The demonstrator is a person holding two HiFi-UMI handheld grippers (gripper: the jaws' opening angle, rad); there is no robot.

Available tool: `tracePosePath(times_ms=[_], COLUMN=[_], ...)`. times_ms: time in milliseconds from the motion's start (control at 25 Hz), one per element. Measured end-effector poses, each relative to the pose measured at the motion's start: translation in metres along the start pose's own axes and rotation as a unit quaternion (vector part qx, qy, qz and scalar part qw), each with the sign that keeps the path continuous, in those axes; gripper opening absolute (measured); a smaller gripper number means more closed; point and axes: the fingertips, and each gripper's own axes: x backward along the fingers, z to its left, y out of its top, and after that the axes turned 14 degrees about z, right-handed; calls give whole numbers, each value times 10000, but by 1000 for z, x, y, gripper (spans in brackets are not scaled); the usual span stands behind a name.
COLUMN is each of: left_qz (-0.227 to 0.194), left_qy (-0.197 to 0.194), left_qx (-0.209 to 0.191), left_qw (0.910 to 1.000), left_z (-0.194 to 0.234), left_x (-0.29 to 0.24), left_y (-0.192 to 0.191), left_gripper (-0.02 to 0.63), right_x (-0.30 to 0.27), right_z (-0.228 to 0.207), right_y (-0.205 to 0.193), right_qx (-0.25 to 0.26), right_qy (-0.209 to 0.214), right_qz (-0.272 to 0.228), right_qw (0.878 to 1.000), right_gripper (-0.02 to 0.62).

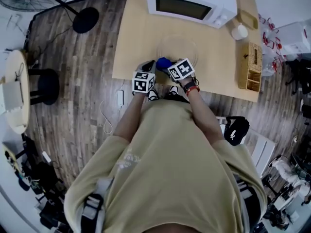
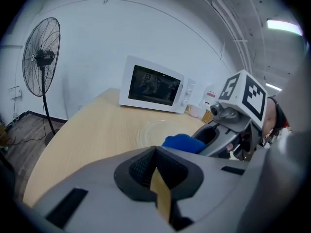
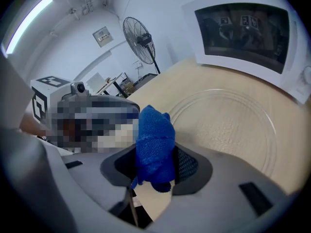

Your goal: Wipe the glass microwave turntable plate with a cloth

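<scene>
Holding: right tongs (image 3: 156,166) are clamped on a bunched blue cloth (image 3: 154,137), which sticks up from between the jaws.
Other hand: left tongs (image 2: 154,164) have their jaws pressed together with nothing between them. They sit just beside the right tongs, on their left.
Task piece: glass turntable plate (image 3: 228,123) lies flat on the desk (image 1: 138,38), just ahead of both tongs.
Cloth and plate: the cloth is at the plate's near rim. Whether they touch cannot be told.
Beyond the plate: white microwave (image 1: 192,4) stands at the desk's far edge with its door closed.
Right of the right tongs: wicker box (image 1: 250,64) is well apart, at the desk's right edge. A white jar (image 1: 239,31) stands beyond it, beside the microwave.
Left of the left tongs: standing fan (image 2: 41,57) is on the wooden floor (image 1: 82,96), off the desk.
</scene>
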Motion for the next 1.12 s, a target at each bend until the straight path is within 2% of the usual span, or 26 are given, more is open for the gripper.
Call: tracePosePath(times_ms=[160,240,1120], left_qz=[-4,2,147], left_qy=[82,107,-83], left_qx=[98,132,-91], left_qw=[9999,9999,9998], left_z=[8,12,-10], left_x=[5,6,-4], left_y=[-5,-8,-6], left_gripper=[18,18,18], right_x=[-18,-21,-12], right_z=[6,6,-2], right_y=[-11,-12,-24], right_qx=[238,313,115], right_qy=[-15,-90,-68], right_qz=[450,518,433], right_qw=[9987,9981,9990], right_gripper=[183,178,178])
